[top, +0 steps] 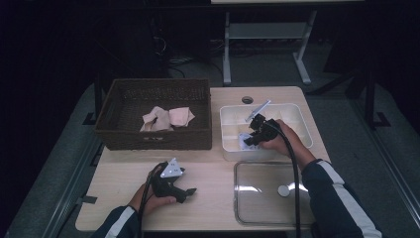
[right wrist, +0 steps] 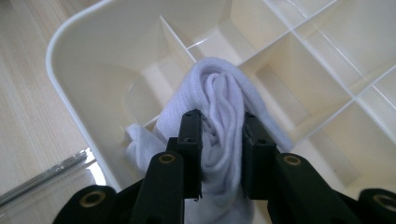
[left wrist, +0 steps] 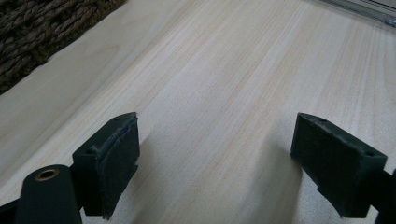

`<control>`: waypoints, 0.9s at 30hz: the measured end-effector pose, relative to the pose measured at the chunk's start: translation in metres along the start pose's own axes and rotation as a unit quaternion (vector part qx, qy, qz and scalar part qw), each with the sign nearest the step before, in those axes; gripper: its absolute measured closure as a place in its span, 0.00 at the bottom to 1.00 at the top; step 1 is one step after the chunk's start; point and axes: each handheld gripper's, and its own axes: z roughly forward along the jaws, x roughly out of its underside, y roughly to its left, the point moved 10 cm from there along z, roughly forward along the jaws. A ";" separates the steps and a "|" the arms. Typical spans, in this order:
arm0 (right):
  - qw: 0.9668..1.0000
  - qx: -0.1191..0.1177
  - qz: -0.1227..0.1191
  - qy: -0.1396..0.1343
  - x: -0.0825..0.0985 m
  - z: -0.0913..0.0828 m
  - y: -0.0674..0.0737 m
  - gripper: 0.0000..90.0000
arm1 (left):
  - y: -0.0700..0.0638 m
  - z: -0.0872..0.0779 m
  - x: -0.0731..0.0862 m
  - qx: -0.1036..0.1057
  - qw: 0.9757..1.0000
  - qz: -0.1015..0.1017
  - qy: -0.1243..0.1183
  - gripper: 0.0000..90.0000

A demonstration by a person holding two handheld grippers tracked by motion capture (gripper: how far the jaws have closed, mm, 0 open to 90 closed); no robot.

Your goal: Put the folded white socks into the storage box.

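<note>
A rolled white sock lies across the dividers at a corner of the cream divided tray. My right gripper is shut on it, both pads pressing the folds from either side. From above, that gripper reaches into the near left part of the tray, where a bit of the sock shows. My left gripper rests low over bare wood at the table's front. Its jaws stand wide open with nothing between them.
A brown wicker basket with beige cloths stands at the back left; its corner shows beside my left gripper. A clear plastic lid lies in front of the tray. A cable hole sits behind the tray.
</note>
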 end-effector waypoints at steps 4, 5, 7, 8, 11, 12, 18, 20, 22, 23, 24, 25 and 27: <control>1.000 0.002 -0.008 0.024 0.003 0.006 0.001 0.81 | 0.000 0.000 0.000 0.000 1.000 0.000 0.000 0.16; 0.999 0.004 -0.009 0.030 0.004 0.007 0.001 0.81 | 0.000 0.000 0.000 -0.001 1.000 0.000 0.000 0.16; 0.999 0.003 -0.005 0.034 0.005 0.009 0.002 0.82 | 0.000 0.000 0.000 -0.001 1.000 0.000 0.000 0.16; 0.999 0.004 -0.007 0.036 0.006 0.010 0.002 0.82 | 0.000 0.000 0.000 -0.001 1.000 0.000 0.000 0.16; 0.999 0.005 -0.006 0.045 0.008 0.013 0.002 0.82 | 0.000 0.000 0.000 -0.001 1.000 0.000 0.000 0.16; 0.999 0.008 -0.008 0.050 0.008 0.014 0.002 0.82 | 0.000 0.000 0.000 -0.001 1.000 0.000 0.000 0.16; 0.998 0.021 -0.018 0.065 0.009 0.018 0.003 0.82 | 0.000 0.000 0.000 -0.001 1.000 0.000 0.000 0.16; 0.998 0.020 -0.016 0.064 0.010 0.018 0.003 0.82 | 0.000 0.000 0.000 -0.001 1.000 0.000 0.000 0.16; 0.998 0.016 -0.015 0.059 0.010 0.018 0.004 0.82 | 0.000 0.000 0.000 -0.001 1.000 0.000 0.000 0.16; 0.998 0.018 -0.015 0.056 0.010 0.018 0.003 0.80 | 0.000 0.000 0.000 0.000 1.000 -0.002 -0.001 0.16; 0.998 0.017 -0.016 0.051 0.010 0.017 0.004 0.79 | 0.000 0.000 -0.001 0.000 1.000 -0.003 -0.002 0.16; 0.999 0.015 -0.016 0.045 0.010 0.015 0.004 0.78 | 0.000 0.000 -0.001 0.000 1.000 -0.003 -0.002 0.16; 0.999 0.011 -0.012 0.029 0.009 0.010 0.004 0.75 | 0.000 0.000 -0.001 0.000 1.000 -0.003 -0.002 0.16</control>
